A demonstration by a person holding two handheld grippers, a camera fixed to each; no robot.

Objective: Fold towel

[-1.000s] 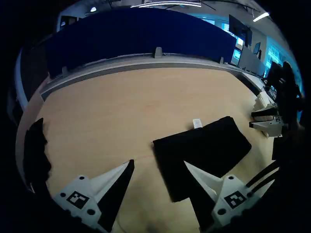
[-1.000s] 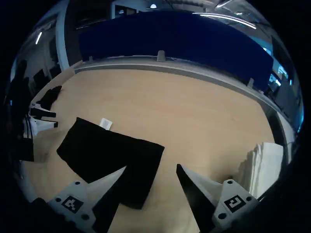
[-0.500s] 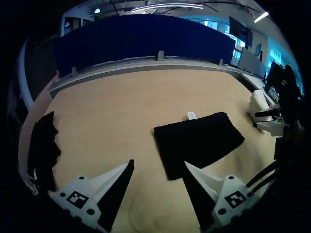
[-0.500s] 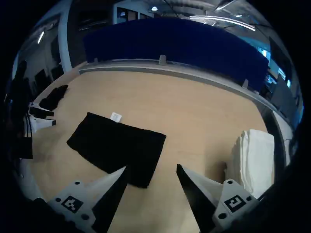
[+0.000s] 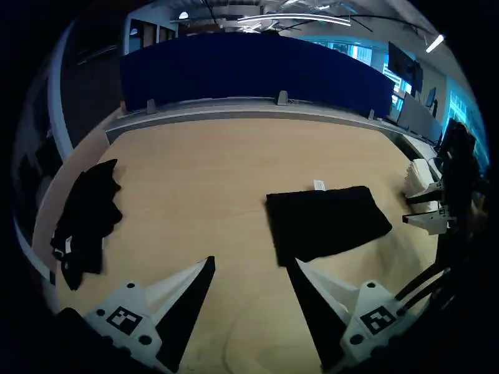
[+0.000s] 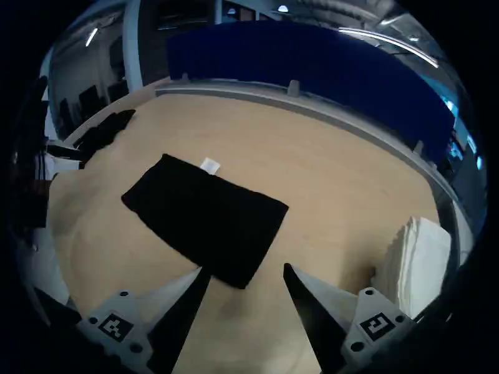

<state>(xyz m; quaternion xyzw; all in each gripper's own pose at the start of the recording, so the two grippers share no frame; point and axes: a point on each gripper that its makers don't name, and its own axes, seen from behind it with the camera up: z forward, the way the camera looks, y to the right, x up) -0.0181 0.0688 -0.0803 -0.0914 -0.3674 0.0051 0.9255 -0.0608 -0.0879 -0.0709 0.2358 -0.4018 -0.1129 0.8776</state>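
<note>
Towel (image 5: 327, 221): black, lying flat on the table (image 5: 187, 174) as a neat rectangle, no gripper holding it. White tag (image 5: 319, 185) sticks out at its far edge.

Left gripper view: left gripper (image 5: 249, 262) has its tongs spread wide apart, nothing between them. Towel sits ahead and to the right; its near corner is just beyond the tip of the right-hand finger, contact not clear. Dark cloth (image 5: 87, 218) lies crumpled at the table's left edge, well apart from the towel. Right gripper (image 5: 427, 209) shows far off at the right edge, beside the towel's right end, fingers parted, a person's dark shape behind it. White stack (image 5: 419, 171) sits just behind that gripper. Blue divider (image 5: 249, 68) runs along the far side of the table.

Right gripper view: right gripper (image 6: 246, 269) also has its tongs apart and empty. Towel (image 6: 206, 215) lies ahead, slightly left, angled on the table (image 6: 324, 181); its near corner falls just ahead of the gap between the fingers. Tag (image 6: 210, 164) is at the far long edge. White stack (image 6: 415, 262) is at the right, near the right-hand finger, well apart from the towel. Dark cloth (image 6: 106, 131) is at the far left edge. Divider (image 6: 312, 62) is behind.
</note>
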